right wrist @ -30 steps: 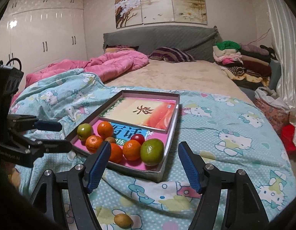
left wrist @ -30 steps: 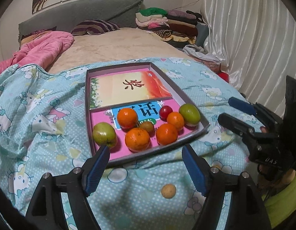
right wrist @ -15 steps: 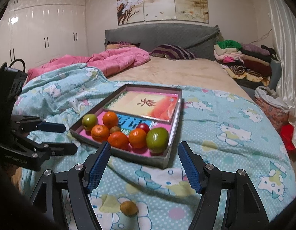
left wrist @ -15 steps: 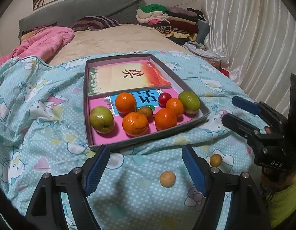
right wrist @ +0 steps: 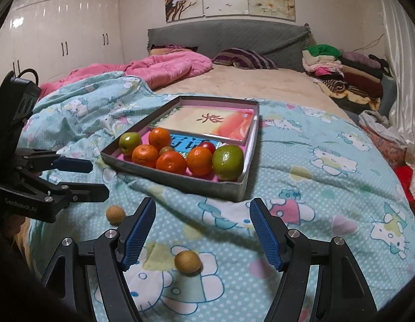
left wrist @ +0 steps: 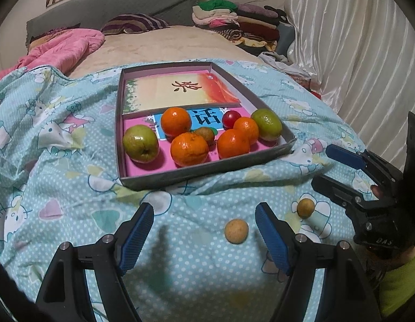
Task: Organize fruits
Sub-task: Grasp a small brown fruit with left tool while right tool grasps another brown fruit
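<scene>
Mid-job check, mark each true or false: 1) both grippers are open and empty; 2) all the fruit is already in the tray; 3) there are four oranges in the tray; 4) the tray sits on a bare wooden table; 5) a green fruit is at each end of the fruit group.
1) True: the left gripper and the right gripper stand open with nothing between the pads.
2) False: two small brown fruits lie on the blanket outside the tray.
3) True: four oranges.
4) False: it sits on the patterned blanket on a bed.
5) True: green fruit left and right.
</scene>
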`<state>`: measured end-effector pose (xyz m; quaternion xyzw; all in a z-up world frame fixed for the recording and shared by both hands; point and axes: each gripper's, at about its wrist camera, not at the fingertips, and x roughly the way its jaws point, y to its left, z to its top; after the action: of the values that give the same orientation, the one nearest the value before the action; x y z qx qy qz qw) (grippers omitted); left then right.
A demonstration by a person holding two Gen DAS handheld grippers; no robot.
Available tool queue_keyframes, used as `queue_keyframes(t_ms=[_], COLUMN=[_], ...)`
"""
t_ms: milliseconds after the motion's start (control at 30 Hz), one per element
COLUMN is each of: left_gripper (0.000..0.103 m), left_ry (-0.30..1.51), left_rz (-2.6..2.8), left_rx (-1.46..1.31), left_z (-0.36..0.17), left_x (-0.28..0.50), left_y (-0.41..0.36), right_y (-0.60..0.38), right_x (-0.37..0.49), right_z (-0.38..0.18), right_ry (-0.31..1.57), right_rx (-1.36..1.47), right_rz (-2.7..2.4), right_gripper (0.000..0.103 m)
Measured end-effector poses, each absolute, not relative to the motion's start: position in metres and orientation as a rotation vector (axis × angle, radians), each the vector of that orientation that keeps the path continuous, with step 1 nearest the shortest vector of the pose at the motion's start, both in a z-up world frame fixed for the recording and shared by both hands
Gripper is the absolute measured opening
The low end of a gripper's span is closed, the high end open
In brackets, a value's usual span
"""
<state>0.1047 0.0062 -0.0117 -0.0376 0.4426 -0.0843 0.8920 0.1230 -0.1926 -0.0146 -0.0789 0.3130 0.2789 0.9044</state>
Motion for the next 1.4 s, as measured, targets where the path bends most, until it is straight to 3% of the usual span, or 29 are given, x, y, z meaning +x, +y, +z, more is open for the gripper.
queue_keyframes(t_ms=[400, 733, 933, 1167, 1300, 1400], left_gripper=[0.077, 0.077, 0.076, 0.053, 0.03, 0.023], left_ry=[0.939, 0.953, 0.95, 0.958, 0.965, 0.967], left_rz=[-0.2, -0.226, -0.229, -0.237, -0.254, -0.27], left_rx=[-0.071, -0.053, -0.037, -0.041, -0.047, -0.069], left_z=[-0.021, -0.028, -0.034, -0.04, -0.046, -0.045], left_x=[0.099, 0.096, 0.097, 0.104, 0.107, 0.106], left_y=[0.001, -0.009, -0.015, -0.019, -0.019, -0.017], right_y=[-0.187, -0.183, -0.185, -0.187, -0.187, -0.188], right_x=[0.109, 0.115, 0.12, 0.121, 0.122, 0.121], right_z=[-0.036, -0.057, -0.061, -0.06, -0.058, -0.056], right_ry=[0.727, 0.83, 0.84, 0.835, 0.829, 0.82], right_rx=[-0.188, -0.197, -0.178, -0.167, -0.157, -0.144], right_rz=[0.602, 0.619, 0.616, 0.62, 0.627, 0.639], right_gripper=[0.073, 0.032, 0.025, 0.025, 0.025, 0.025])
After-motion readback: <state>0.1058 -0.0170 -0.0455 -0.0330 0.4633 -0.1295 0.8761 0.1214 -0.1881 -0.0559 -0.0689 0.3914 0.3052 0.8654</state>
